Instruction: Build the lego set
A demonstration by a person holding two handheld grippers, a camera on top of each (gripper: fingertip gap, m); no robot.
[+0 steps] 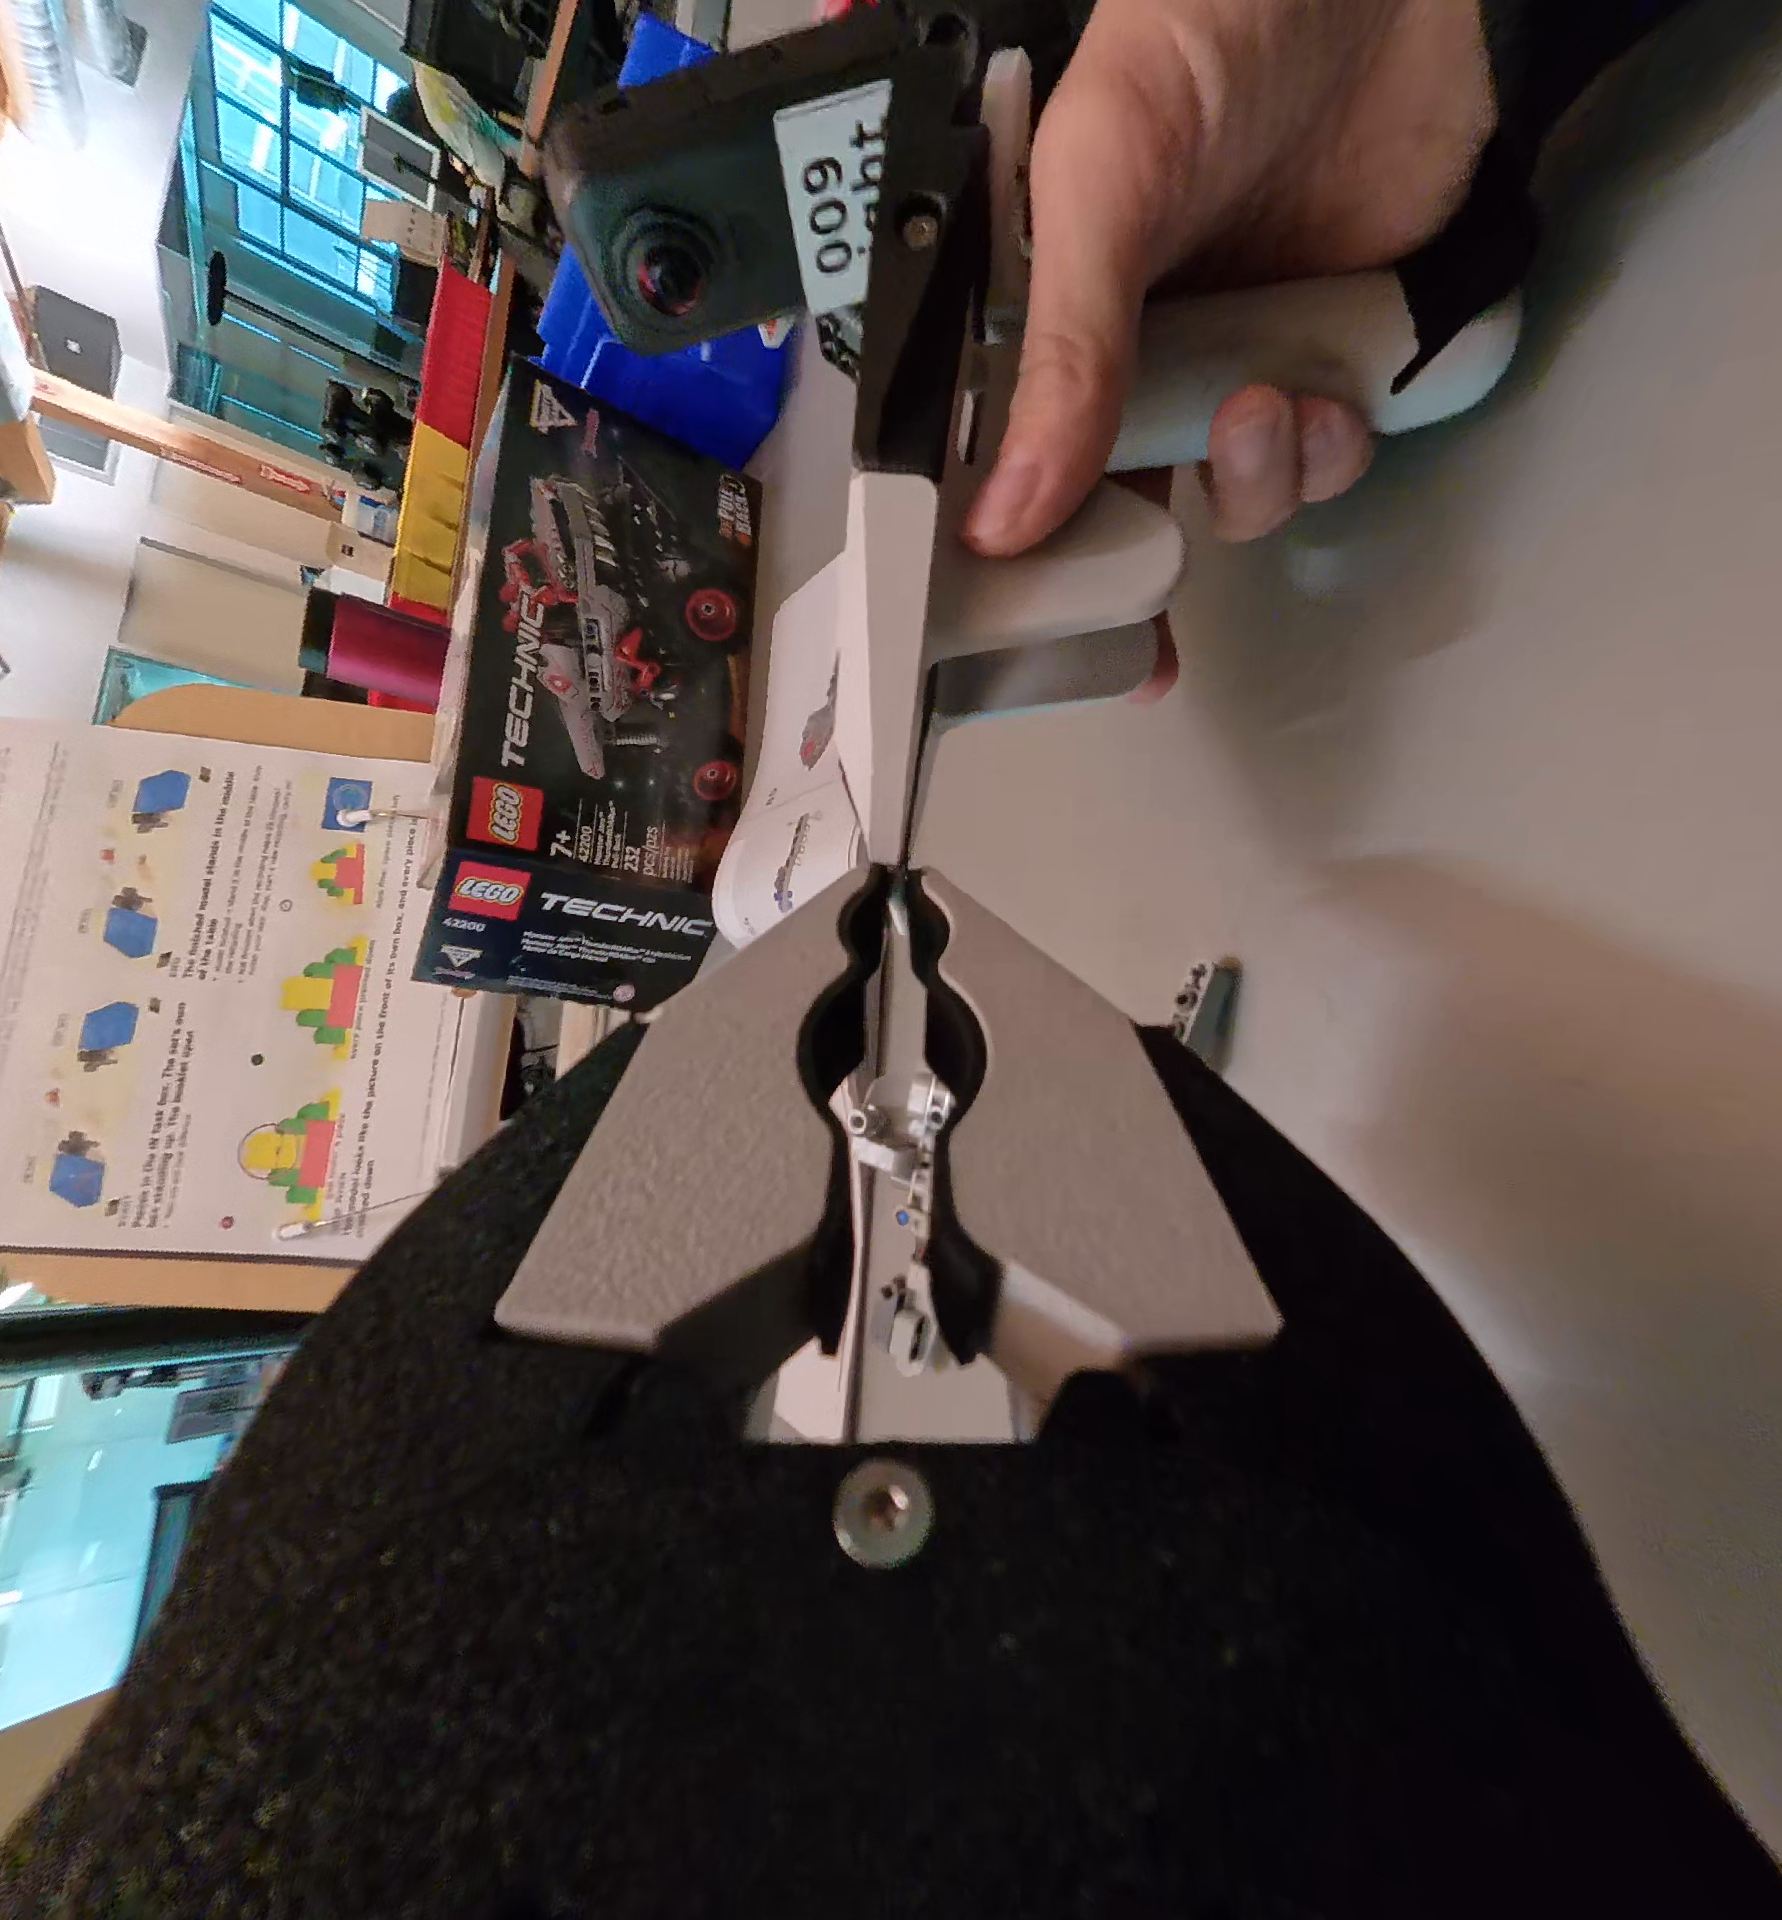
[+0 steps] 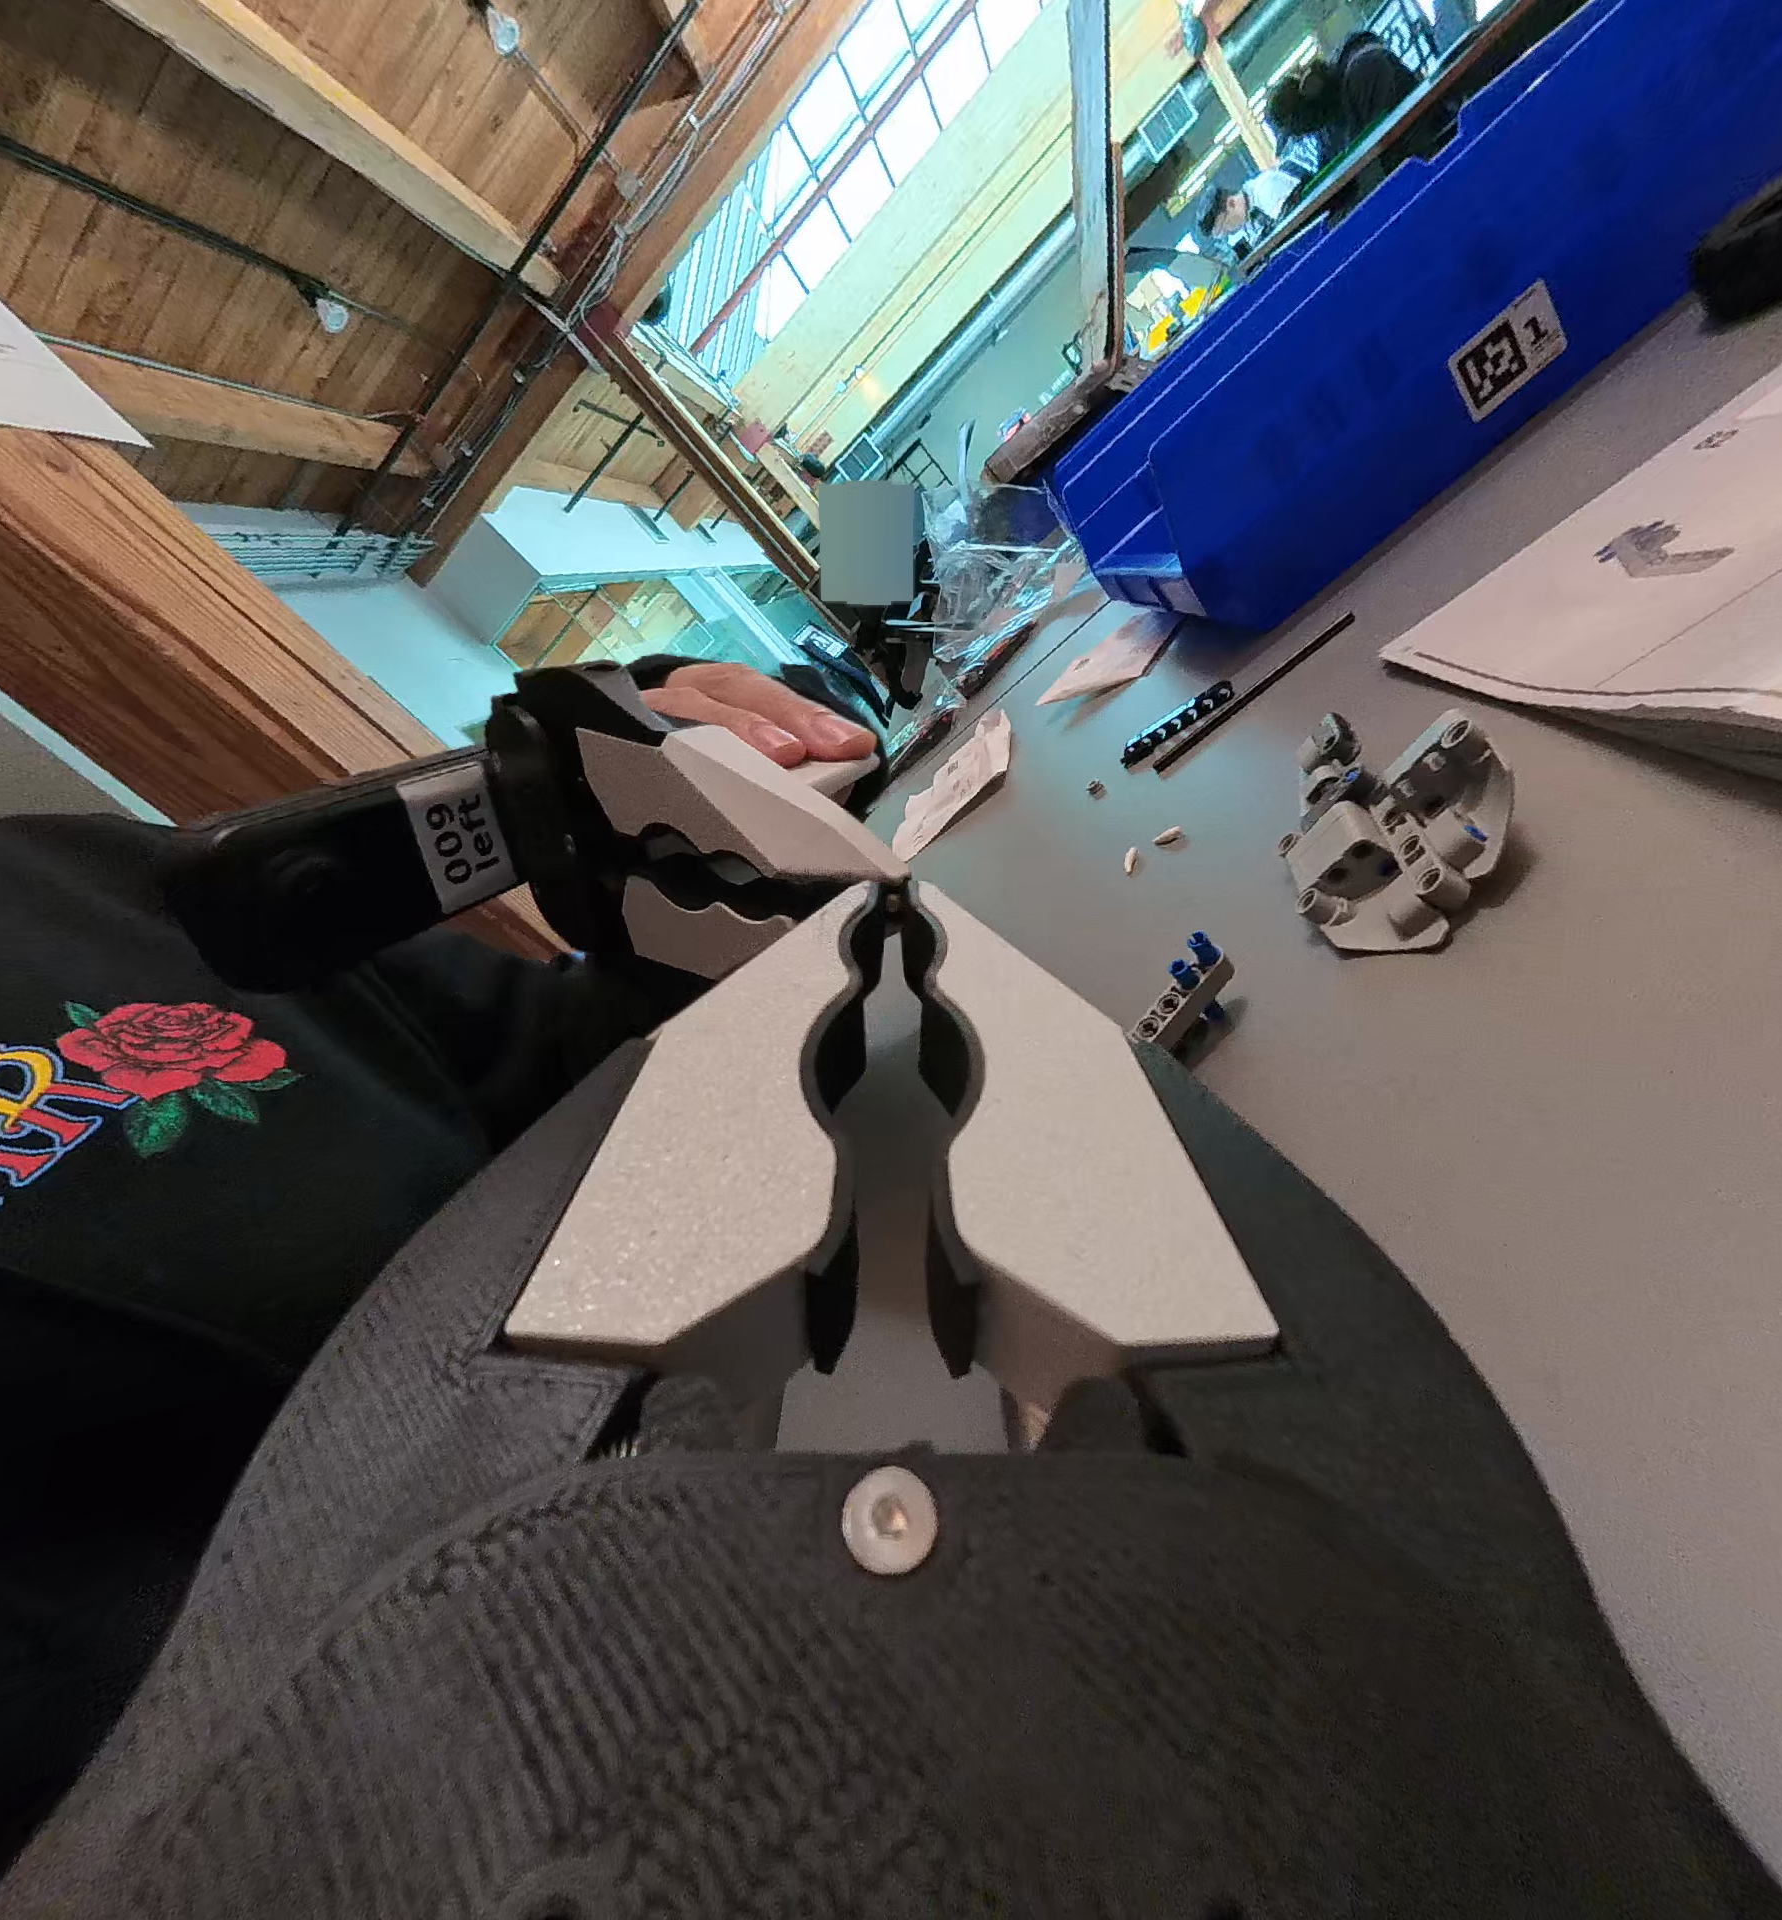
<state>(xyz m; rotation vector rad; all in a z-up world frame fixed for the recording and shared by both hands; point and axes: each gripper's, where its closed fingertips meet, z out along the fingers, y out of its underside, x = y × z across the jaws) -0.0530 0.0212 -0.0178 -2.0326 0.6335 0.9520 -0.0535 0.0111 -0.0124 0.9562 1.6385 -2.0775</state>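
Observation:
My left gripper (image 1: 892,902) and my right gripper (image 2: 895,900) meet tip to tip above the grey table (image 2: 1489,1299). A tiny dark piece (image 2: 898,902) sits pinched where the tips meet, and both grippers look shut on it. It is too small to tell what it is. The right gripper (image 1: 899,868) comes in from above in the left wrist view. The left gripper (image 2: 892,878) comes in from the left in the right wrist view. A grey Lego assembly (image 2: 1396,842) lies on the table; it also shows through the left fingers' gap (image 1: 902,1143).
A grey beam with blue pins (image 2: 1183,992) lies near the tips. A black beam (image 2: 1178,722), a black axle (image 2: 1256,691) and small tan pieces (image 2: 1152,847) lie farther off. An open booklet (image 2: 1676,603), a blue bin (image 2: 1386,364) and the set's box (image 1: 596,727) stand behind.

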